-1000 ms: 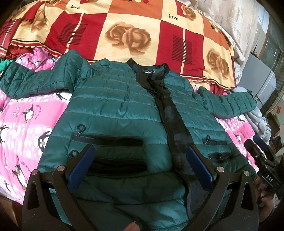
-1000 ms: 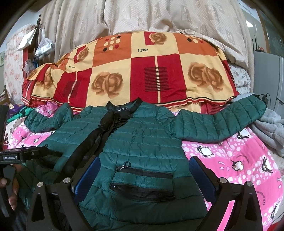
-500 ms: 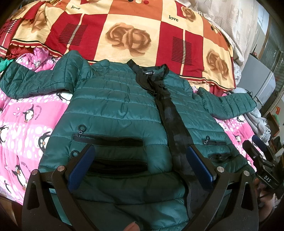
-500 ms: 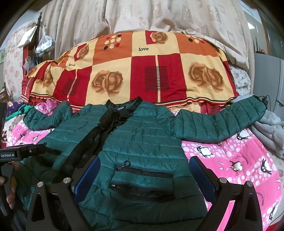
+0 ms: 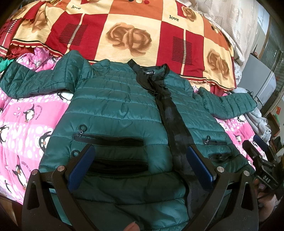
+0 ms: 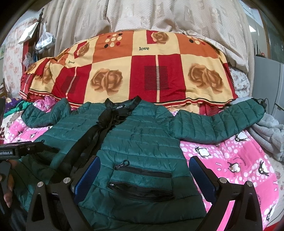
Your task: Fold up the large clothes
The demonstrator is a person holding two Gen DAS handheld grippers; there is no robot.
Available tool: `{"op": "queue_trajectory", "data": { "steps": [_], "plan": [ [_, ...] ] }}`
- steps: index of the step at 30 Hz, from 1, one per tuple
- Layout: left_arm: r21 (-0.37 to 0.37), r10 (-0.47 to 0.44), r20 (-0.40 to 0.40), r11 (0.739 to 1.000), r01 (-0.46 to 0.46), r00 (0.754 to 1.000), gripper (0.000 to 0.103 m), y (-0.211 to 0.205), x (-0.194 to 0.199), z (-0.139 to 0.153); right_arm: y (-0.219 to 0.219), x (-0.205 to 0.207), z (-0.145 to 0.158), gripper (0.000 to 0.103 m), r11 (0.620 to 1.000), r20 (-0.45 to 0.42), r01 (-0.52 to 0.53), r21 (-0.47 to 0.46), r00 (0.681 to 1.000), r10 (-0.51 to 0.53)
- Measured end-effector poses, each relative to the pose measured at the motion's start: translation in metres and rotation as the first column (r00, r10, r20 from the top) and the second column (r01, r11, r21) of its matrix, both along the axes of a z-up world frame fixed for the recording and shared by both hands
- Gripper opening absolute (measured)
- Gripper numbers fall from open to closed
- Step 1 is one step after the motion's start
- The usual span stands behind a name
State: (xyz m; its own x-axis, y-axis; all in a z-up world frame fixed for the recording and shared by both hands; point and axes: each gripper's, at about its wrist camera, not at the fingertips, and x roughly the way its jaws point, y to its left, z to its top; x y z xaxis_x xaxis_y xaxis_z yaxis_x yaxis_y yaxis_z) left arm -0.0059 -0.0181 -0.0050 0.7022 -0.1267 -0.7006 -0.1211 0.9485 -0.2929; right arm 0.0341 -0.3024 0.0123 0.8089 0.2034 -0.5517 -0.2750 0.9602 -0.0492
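A dark green quilted jacket [image 5: 113,106] [image 6: 145,140] lies face up on the bed, both sleeves spread out sideways, a black placket and ruffled collar running down its front. My left gripper [image 5: 140,163] hovers open above the jacket's lower hem, over the left-hand zip pockets. My right gripper [image 6: 144,171] stands open over the other front panel and its zip pockets. Nothing sits between either pair of blue pads. In the left wrist view the right gripper's body [image 5: 261,170] shows at the far right edge; in the right wrist view the left gripper's body [image 6: 16,151] shows at the left edge.
A pink penguin-print sheet [image 5: 23,124] [image 6: 230,160] covers the bed. A red, orange and cream rose-pattern blanket [image 5: 127,33] [image 6: 142,71] is piled behind the jacket. Grey clothing [image 6: 268,135] lies at the right, beside a grey cabinet [image 6: 266,83]. Beige curtains [image 6: 142,16] hang behind.
Both grippers stay open and almost still; the views shift only slightly over the jacket's hem.
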Motion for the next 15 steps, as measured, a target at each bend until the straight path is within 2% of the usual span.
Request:
{"op": "queue_trajectory", "data": {
  "steps": [2,4,5,9,12,15],
  "plan": [
    [-0.012,0.017,0.0,1.0,-0.017,1.0,0.103,0.004,0.0,0.004,-0.004,0.002,0.008,0.099,0.999,-0.005,0.028,0.034,1.0,-0.028],
    [-0.052,0.022,-0.035,0.998,-0.024,0.999,0.103,0.012,0.007,0.009,-0.005,0.007,0.022,0.099,0.991,-0.023,0.011,0.133,1.0,-0.008],
    [-0.067,0.036,-0.043,0.997,-0.039,0.998,0.103,0.017,0.01,0.013,-0.005,0.01,0.028,0.099,0.989,-0.024,0.01,0.15,1.0,-0.007],
    [-0.072,0.078,0.001,0.994,-0.078,0.997,0.103,0.032,0.021,0.047,0.009,0.024,0.052,0.099,0.992,0.035,-0.021,0.128,0.999,0.017],
    [-0.009,0.068,0.011,0.998,-0.068,0.998,0.103,0.037,0.049,0.059,0.022,0.045,0.053,0.099,0.993,0.048,-0.045,0.106,0.998,0.04],
    [0.07,0.094,-0.034,0.993,-0.092,0.995,0.103,0.044,0.079,0.04,0.026,0.074,0.033,0.099,0.993,0.018,-0.048,0.105,0.999,0.046]
  ]
}}
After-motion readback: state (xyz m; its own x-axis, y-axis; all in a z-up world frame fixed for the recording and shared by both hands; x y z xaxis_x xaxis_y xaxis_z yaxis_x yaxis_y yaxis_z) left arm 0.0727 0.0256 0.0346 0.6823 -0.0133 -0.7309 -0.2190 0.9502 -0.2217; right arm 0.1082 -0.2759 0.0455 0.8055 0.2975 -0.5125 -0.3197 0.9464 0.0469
